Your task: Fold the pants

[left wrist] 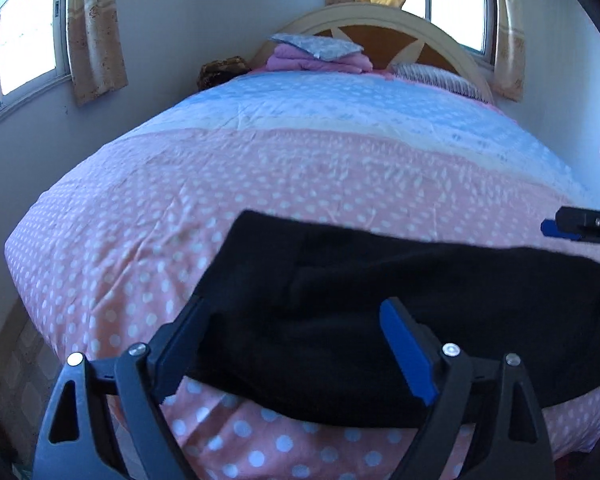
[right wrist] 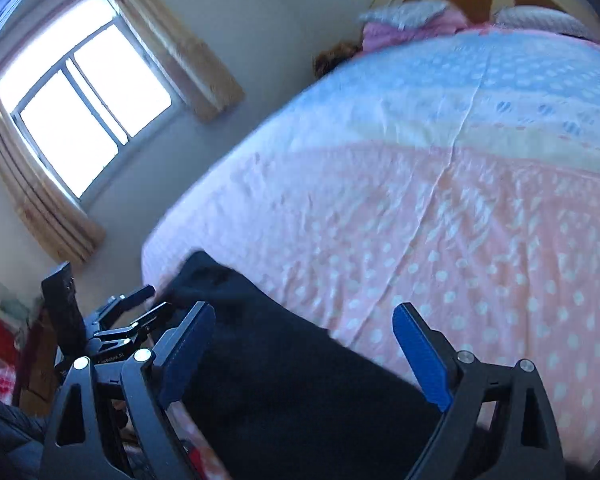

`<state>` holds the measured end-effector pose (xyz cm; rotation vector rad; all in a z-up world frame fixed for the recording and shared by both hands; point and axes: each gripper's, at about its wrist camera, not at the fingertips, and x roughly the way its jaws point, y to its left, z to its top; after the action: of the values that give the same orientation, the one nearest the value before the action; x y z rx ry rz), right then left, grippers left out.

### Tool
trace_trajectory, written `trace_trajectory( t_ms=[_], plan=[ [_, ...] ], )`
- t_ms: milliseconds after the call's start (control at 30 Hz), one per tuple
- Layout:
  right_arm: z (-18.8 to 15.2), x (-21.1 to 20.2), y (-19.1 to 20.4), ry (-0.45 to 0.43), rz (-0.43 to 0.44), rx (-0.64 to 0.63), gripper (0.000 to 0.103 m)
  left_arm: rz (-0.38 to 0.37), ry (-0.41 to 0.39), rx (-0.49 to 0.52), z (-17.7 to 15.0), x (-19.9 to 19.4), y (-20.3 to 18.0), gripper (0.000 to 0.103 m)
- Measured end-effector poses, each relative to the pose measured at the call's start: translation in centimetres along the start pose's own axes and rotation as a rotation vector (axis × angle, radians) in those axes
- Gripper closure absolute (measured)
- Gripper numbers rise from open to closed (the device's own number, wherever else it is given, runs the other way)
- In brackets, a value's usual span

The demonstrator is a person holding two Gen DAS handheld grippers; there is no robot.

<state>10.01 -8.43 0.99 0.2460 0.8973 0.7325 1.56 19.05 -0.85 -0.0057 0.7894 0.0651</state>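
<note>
Both wrist cams look down-forward over their own open fingers, close above black pants (left wrist: 380, 320) (shared), bed (left wrist: 260, 168) beyond.

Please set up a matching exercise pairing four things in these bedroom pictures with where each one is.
Things:
1. black folded pants
2. pink folded blankets
3. striped pillow
4. beige curtain

Places:
A. beside the window
B. near edge of the dotted bedspread
C. stacked at the headboard, left side
D. at the headboard, right side

Pairs: 1-B, 2-C, 3-D, 4-A
</note>
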Motion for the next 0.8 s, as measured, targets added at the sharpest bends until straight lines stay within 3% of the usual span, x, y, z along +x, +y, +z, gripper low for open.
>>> trace_trajectory(
  t_ms=[67, 133, 267, 467, 633, 800],
  plan=[
    [-0.6, 2.1, -0.5, 0.104, -0.030, -0.024, 0.011, -0.001, 0.035, -0.022, -1.2, 0.9, 0.3, 0.013],
    [-1.6, 2.6, -0.2, 0.158, 0.006, -0.016, 0.012, 0.004, 0.001, -0.009, -1.6, 0.3, 0.3, 0.013],
    [-3.5, 0.8, 2.8, 0.163, 0.075, -0.037, 0.012, 0.007, -0.006, -0.009, -1.6, 0.4, 0.4, 0.011],
    [-6.5, 1.0, 4.6, 0.208, 0.086, -0.058, 0.011, 0.034, -0.010, -0.007, -1.5, 1.0, -0.2, 0.008],
    [-4.6, 3.1, 4.3, 0.201, 0.138, -0.018, 0.011, 0.034, -0.009, -0.008, -1.5, 1.0, -0.2, 0.007],
    [-3.1, 7.2, 5.2, 0.192, 0.112, -0.017, 0.011, 0.038, -0.005, -0.011, -1.5, 1.1, -0.3, 0.007]
  ],
)
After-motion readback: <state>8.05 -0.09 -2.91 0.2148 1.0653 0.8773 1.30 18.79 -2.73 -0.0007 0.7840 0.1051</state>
